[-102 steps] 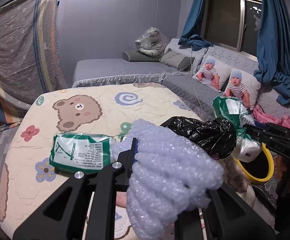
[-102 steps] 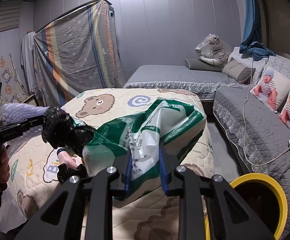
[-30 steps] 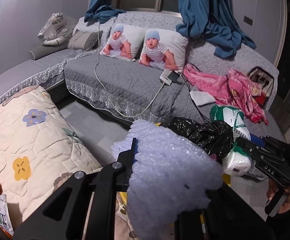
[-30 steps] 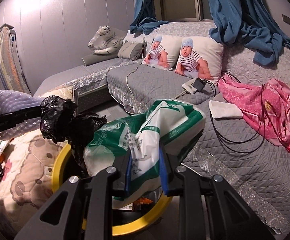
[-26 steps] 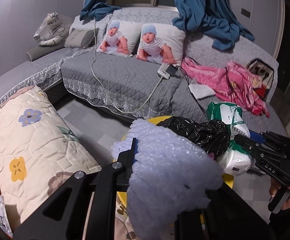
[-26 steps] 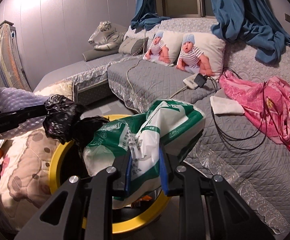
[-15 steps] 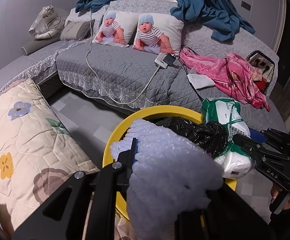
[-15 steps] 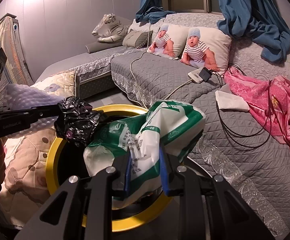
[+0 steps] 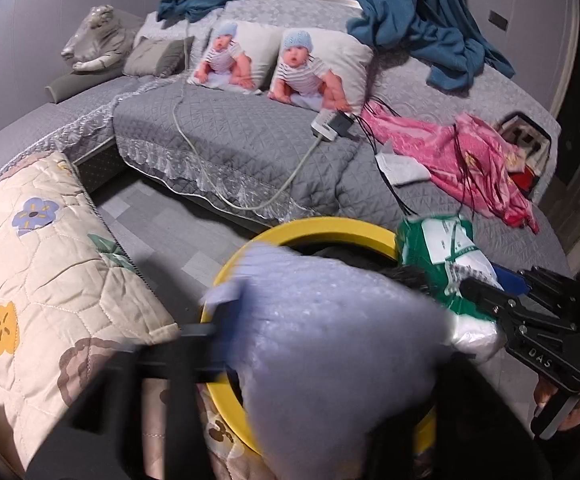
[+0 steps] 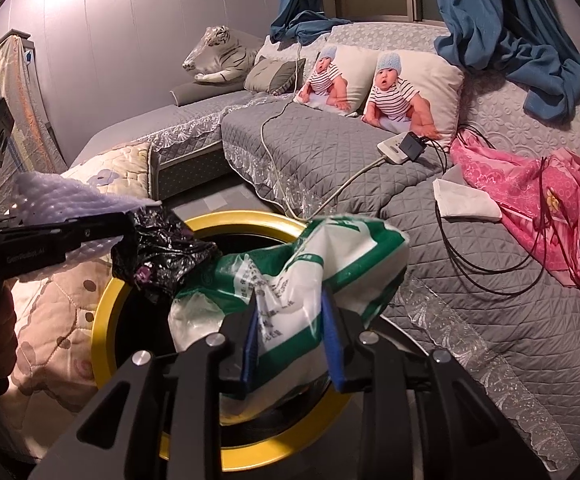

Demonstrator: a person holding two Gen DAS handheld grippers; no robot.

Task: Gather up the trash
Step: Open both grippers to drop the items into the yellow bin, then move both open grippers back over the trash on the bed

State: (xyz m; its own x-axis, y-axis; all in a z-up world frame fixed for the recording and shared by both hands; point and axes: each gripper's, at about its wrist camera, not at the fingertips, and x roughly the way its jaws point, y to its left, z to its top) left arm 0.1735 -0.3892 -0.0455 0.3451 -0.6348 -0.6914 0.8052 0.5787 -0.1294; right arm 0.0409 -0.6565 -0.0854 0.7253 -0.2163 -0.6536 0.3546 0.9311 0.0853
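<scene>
Yellow-rimmed bin now nearer, beside grey sofa.

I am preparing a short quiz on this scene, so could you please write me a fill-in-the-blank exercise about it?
1. The bin has a ____ rim.
2. The right claw holds a white and ____ bag.
3. Bubble wrap sits at the ____ claw.

Missing words: yellow; green; left
</scene>
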